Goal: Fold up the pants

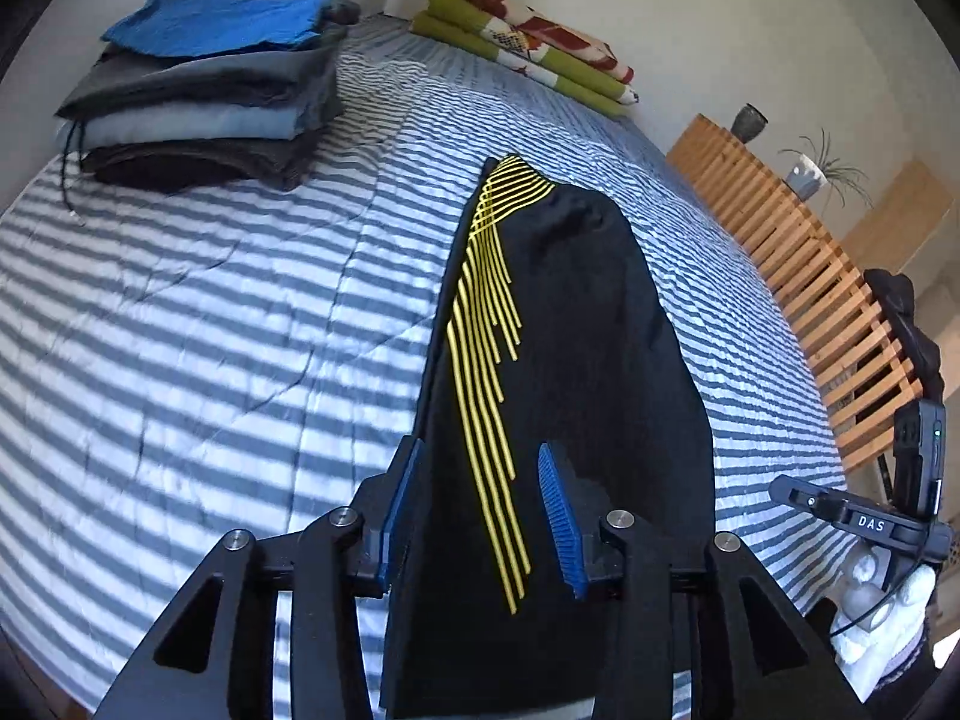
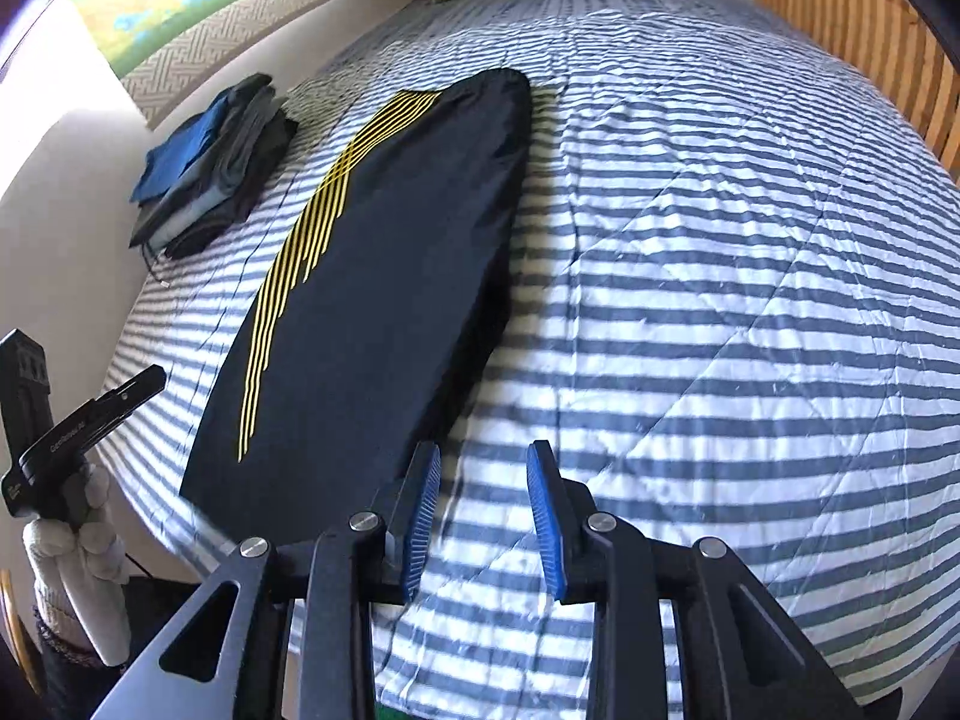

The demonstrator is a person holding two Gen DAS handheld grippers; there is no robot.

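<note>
Black pants [image 1: 576, 330] with yellow stripes [image 1: 486, 360] lie flat on the striped bedspread [image 1: 210, 312], folded lengthwise into one long strip. My left gripper [image 1: 483, 468] hovers open over their near end, and its blue pads [image 1: 555, 498] do not press the cloth. In the right wrist view the pants [image 2: 384, 276] stretch away at the left. My right gripper [image 2: 483, 456] stands open over the bedspread [image 2: 720, 300], just right of the pants' near corner, with nothing between its fingers. A white-gloved hand [image 2: 84, 564] holds the left gripper's handle.
A stack of folded clothes [image 1: 204, 90] topped by a blue piece sits at the far left of the bed. A folded green and red blanket [image 1: 528, 48] lies at the head. A wooden slatted frame [image 1: 810, 276] borders the right side, with potted plants [image 1: 810, 174] behind.
</note>
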